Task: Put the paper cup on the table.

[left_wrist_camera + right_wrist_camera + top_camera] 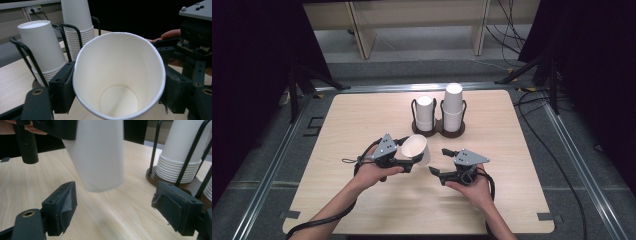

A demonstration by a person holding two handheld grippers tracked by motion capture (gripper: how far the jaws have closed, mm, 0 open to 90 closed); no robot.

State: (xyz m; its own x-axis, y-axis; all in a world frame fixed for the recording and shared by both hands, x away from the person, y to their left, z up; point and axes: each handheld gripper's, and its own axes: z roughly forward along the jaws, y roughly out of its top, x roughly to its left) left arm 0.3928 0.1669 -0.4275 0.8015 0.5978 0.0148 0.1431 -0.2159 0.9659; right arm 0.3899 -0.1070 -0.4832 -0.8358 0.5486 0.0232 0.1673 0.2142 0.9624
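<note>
Paper cup clamped in my left gripper, mid-table.
My jaws pinch its rim, mouth tilted toward me; my right gripper gapes empty beside it. Cup stacks sit toward the far edge.

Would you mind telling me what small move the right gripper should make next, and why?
Probably ease the right gripper forward around the paper cup. Its jaws are open with the cup's base just ahead, while the left gripper grips the cup near its rim.
</note>
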